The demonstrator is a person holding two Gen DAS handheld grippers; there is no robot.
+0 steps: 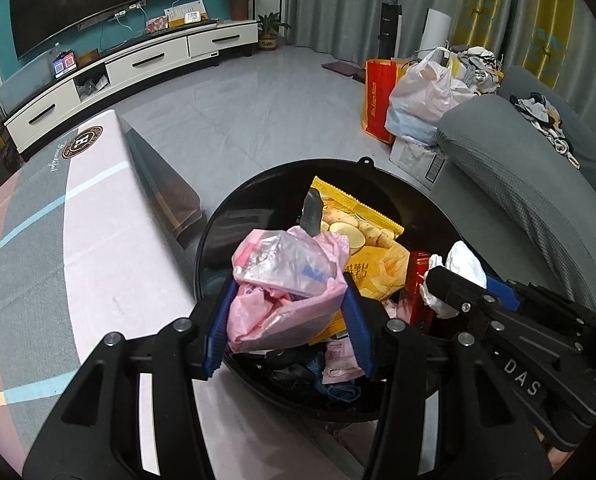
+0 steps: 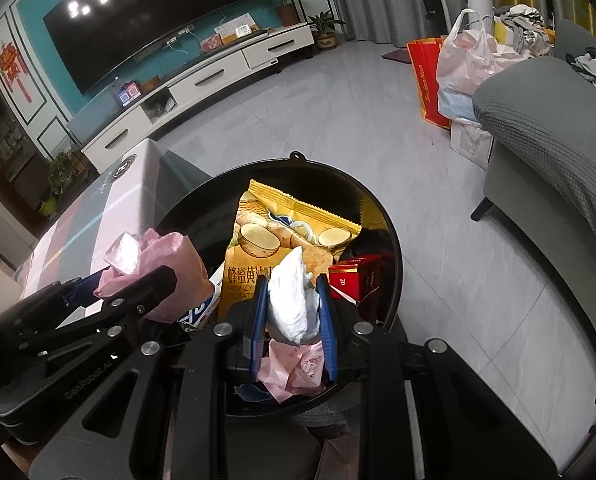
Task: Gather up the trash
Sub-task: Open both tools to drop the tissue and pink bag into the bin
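Observation:
A round black trash bin (image 1: 218, 232) (image 2: 390, 240) stands on the floor beside the table. It holds a yellow chip bag (image 1: 362, 232) (image 2: 274, 236), a red box (image 1: 418, 280) (image 2: 358, 276) and pink wrappers (image 2: 294, 368). My left gripper (image 1: 288, 292) is shut on a crumpled pink plastic bag (image 1: 282, 280) (image 2: 166, 264) above the bin. My right gripper (image 2: 292, 300) is shut on a crumpled white tissue (image 2: 294, 296) (image 1: 464, 266) above the bin, just right of the left one.
A table with a pink and grey cloth (image 1: 58, 240) (image 2: 78, 216) lies left of the bin. A grey sofa (image 1: 518, 168) (image 2: 546, 128) stands at the right, with shopping bags (image 1: 418, 96) beside it. A TV cabinet (image 1: 138, 68) runs along the far wall.

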